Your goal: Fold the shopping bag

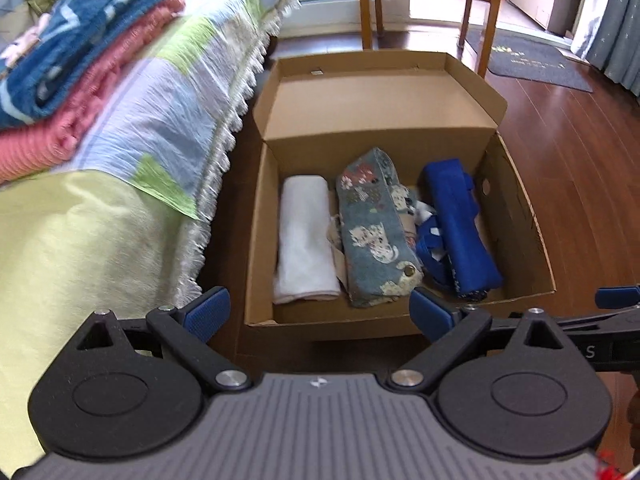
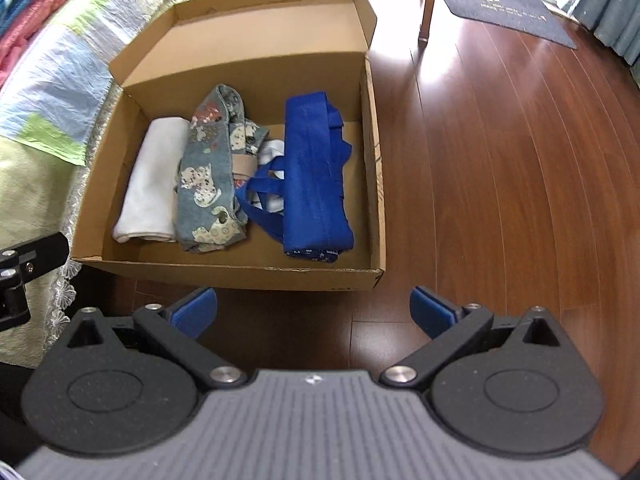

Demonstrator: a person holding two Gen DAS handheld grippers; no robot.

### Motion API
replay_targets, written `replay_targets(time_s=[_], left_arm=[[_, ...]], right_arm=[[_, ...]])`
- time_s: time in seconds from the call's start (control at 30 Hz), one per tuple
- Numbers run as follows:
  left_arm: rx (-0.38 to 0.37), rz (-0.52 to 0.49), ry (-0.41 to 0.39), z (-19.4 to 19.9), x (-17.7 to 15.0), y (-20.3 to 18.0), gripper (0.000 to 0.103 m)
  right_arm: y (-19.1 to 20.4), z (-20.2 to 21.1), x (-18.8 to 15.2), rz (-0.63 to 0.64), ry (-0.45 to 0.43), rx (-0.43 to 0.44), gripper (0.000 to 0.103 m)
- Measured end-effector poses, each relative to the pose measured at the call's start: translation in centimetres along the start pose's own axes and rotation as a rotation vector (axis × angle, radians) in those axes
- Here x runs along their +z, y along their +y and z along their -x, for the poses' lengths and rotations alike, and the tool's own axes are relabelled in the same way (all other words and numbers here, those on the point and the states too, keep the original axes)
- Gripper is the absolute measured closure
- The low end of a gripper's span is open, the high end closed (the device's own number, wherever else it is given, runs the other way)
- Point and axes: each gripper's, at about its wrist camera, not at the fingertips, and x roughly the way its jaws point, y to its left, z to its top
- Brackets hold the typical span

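- Blue shopping bag (image 2: 316, 176) lies folded into a long bundle in the cardboard box (image 2: 376, 184), handles loose, apparently beside the patterned bag (image 2: 208, 176)
- Left gripper (image 1: 320, 312) and right gripper (image 2: 314, 312) both spread, empty

I see the open brown cardboard box (image 1: 516, 216) on the dark wooden floor (image 2: 520, 160), just right of the bed (image 1: 80, 240). Inside, left to right: a rolled white cloth (image 1: 306, 240), a folded grey-blue cat-print bag (image 1: 376, 232), a folded blue shopping bag (image 1: 460, 224). Folded towels (image 1: 80, 60) lie on the bed.
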Motion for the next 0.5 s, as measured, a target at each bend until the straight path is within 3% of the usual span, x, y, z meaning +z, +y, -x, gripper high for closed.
replay_targets(time_s=[0.5], left_arm=[[-0.028,-0.027,0.087,-5.4,0.4,0.0,0.006]], right_arm=[[0.7,-4.3,1.3,-0.004,0.074,-0.05,0.001]])
